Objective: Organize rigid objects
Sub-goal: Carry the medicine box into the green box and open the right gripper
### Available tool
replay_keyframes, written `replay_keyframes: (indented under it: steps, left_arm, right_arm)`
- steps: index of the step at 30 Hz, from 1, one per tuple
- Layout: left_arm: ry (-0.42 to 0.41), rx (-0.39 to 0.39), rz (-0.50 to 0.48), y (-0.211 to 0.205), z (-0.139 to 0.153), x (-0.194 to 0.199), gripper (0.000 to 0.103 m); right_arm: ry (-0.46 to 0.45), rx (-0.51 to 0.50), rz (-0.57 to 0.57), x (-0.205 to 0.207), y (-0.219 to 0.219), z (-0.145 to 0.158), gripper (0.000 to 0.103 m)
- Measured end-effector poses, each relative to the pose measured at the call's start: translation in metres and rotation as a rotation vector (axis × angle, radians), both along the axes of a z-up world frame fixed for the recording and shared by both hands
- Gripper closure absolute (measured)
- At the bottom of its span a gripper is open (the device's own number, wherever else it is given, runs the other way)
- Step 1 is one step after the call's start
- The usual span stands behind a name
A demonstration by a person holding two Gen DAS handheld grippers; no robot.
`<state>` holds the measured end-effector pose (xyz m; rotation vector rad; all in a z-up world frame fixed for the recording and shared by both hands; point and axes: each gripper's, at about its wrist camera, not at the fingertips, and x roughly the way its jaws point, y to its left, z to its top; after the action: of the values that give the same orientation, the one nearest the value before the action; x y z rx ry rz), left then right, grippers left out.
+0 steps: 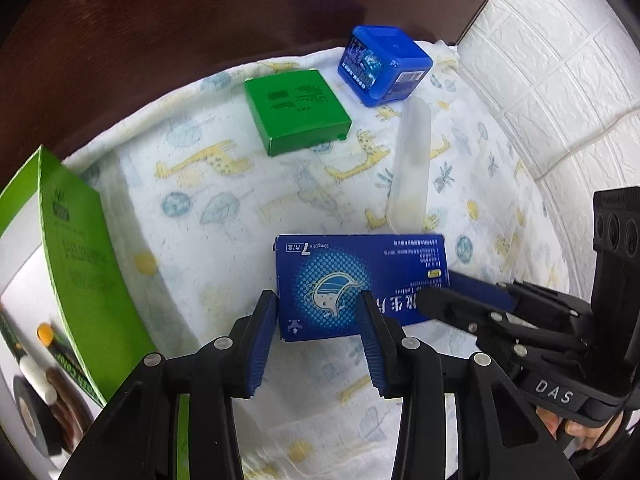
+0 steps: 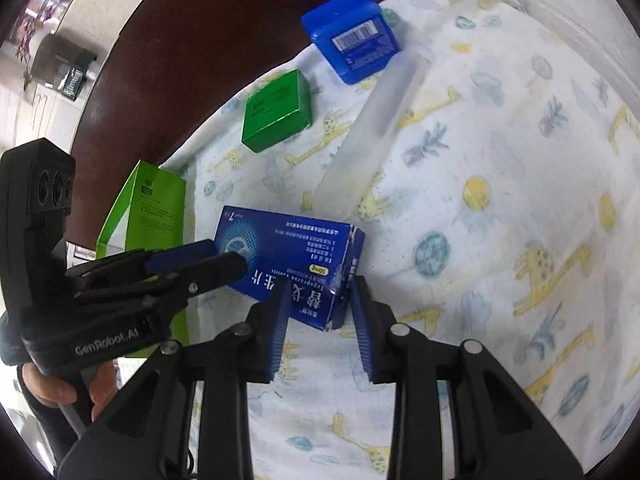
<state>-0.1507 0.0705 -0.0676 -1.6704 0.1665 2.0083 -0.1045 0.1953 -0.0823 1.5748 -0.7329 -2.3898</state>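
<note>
Dark brown wooden table against a white brick-pattern wall, daylight.

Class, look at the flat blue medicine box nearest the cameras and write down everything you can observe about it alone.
The blue medicine box is a flat cardboard carton, printed with white Chinese text, a dotted circle with a head drawing, "50mg" and a large "7". One end corner looks creased and worn. It lies flat on the giraffe-print cloth. The left tongs straddle one end and the right tongs the other, jaws apart; whether they touch it is unclear. A frosted plastic case lies just beyond.
</note>
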Motion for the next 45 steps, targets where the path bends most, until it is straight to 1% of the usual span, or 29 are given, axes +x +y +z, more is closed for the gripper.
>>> replay_keyframes:
  steps: [3,4,6,7,9,10,13,15,18,22,26,29,33,40,45]
  left_arm:
    - [-0.002,0.011,0.008,-0.001,-0.005,0.003,0.062]
    - [0.001,0.028,0.026,-0.003,-0.006,0.003,0.062]
    - [0.014,0.037,0.054,-0.004,-0.005,0.004,0.062]
    - [0.041,0.031,0.059,-0.003,-0.003,0.006,0.062]
    - [0.097,0.017,0.033,0.000,0.006,0.015,0.062]
    - [0.117,0.022,0.025,0.000,0.012,0.020,0.062]
    - [0.183,0.044,0.013,-0.004,0.034,0.029,0.062]
    - [0.218,0.061,0.020,-0.008,0.048,0.035,0.062]
    - [0.260,0.085,0.037,-0.020,0.066,0.042,0.062]
    - [0.300,0.110,0.081,-0.041,0.083,0.050,0.062]
    - [0.344,0.120,0.129,-0.064,0.097,0.060,0.062]
    - [0.390,0.105,0.161,-0.085,0.107,0.072,0.062]
    - [0.419,0.095,0.230,-0.121,0.116,0.083,0.062]
    - [0.423,0.085,0.367,-0.187,0.110,0.095,0.062]
    - [0.414,0.093,0.436,-0.225,0.099,0.097,0.062]
  right_arm:
    - [0.015,0.043,0.027,-0.009,-0.002,-0.008,0.071]
    - [0.014,0.042,0.028,-0.010,-0.002,-0.009,0.069]
    - [0.019,0.060,0.044,-0.011,-0.006,-0.008,0.066]
    - [0.023,0.073,0.055,-0.011,-0.008,-0.007,0.066]
    - [0.022,0.064,0.067,-0.010,-0.007,-0.004,0.067]
    - [0.029,0.063,0.068,-0.013,-0.008,-0.003,0.067]
    - [0.072,0.053,0.053,-0.009,-0.003,0.012,0.067]
    - [0.115,0.054,0.051,-0.004,0.000,0.028,0.067]
    - [0.193,0.091,0.066,0.003,-0.005,0.055,0.067]
    - [0.266,0.125,0.103,0.010,-0.020,0.079,0.067]
    - [0.302,0.116,0.155,0.012,-0.041,0.092,0.067]
    - [0.323,0.105,0.201,0.011,-0.061,0.099,0.067]
    - [0.349,0.092,0.276,0.009,-0.096,0.107,0.067]
    - [0.356,0.075,0.409,0.004,-0.162,0.109,0.067]
    - [0.346,0.072,0.477,0.000,-0.201,0.106,0.066]
